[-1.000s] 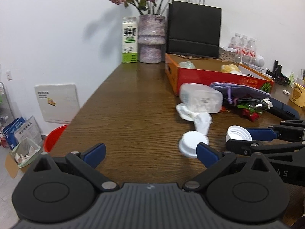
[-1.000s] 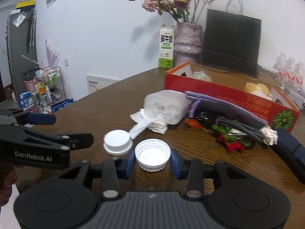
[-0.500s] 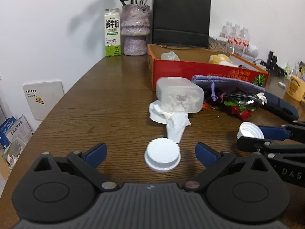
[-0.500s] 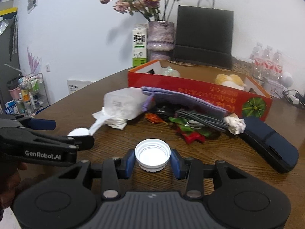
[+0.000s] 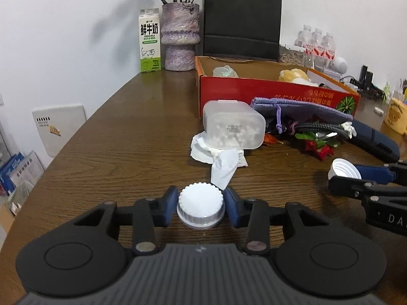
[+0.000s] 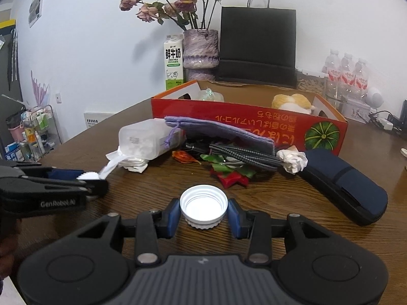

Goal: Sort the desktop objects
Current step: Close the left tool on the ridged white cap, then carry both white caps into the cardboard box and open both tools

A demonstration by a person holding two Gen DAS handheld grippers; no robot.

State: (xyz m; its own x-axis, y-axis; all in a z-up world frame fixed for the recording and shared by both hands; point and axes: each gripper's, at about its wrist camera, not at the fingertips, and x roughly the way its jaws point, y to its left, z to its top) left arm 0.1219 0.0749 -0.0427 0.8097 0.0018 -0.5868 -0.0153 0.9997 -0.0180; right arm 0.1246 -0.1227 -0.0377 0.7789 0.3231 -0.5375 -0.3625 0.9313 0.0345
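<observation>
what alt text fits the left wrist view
The left tongs are closing on a white cap lying top up on a wooden table. Behind it lie a tissue, a clear tub and a red box; the right tongs hold another cap at right.

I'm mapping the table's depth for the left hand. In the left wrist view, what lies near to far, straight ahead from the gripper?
left gripper, its jaws closing around the white cap → crumpled tissue → clear plastic box → red cardboard box → black paper bag
</observation>
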